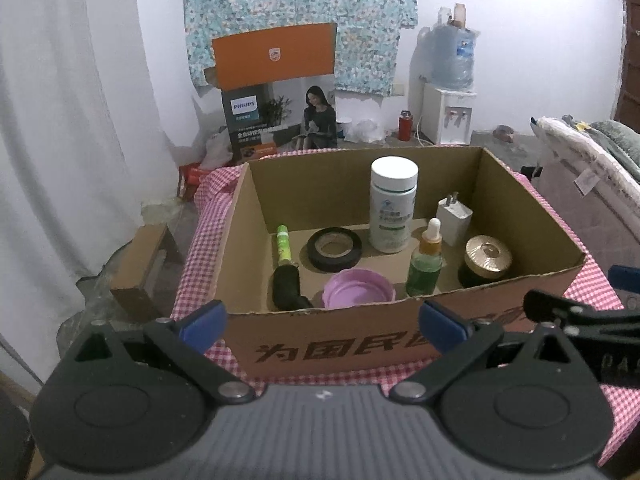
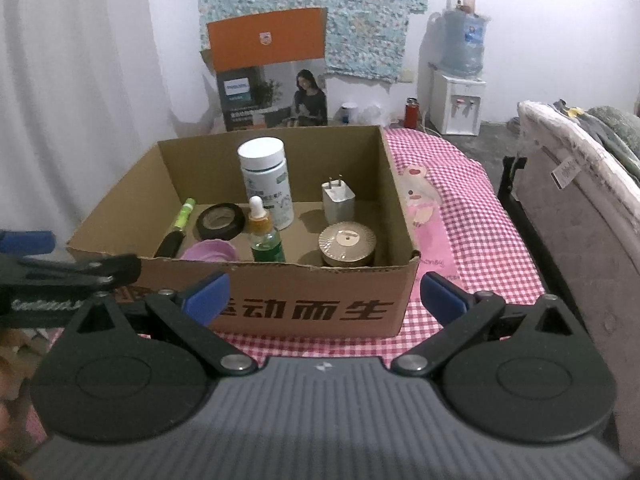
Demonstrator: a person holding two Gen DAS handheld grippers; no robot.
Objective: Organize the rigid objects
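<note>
The cardboard box (image 1: 360,340) sits on a pink checked cloth (image 2: 460,216), holding a white-capped bottle (image 1: 393,204), a dropper bottle (image 1: 425,264), a tape roll (image 1: 334,249), a gold-lidded jar (image 1: 487,260), a white charger plug (image 1: 454,218), a green tube (image 1: 283,244) and a pink lid (image 1: 358,290). The box's near wall cuts off the lid and the dark thing beside it. Both the left gripper (image 1: 323,326) and the right gripper (image 2: 324,294) hover before the box, spread wide, empty.

A lived-in home room: water dispenser (image 1: 448,114), mattress (image 2: 576,184), gingham-covered table (image 2: 460,208), floral cloth (image 1: 300,8) on the wall.
</note>
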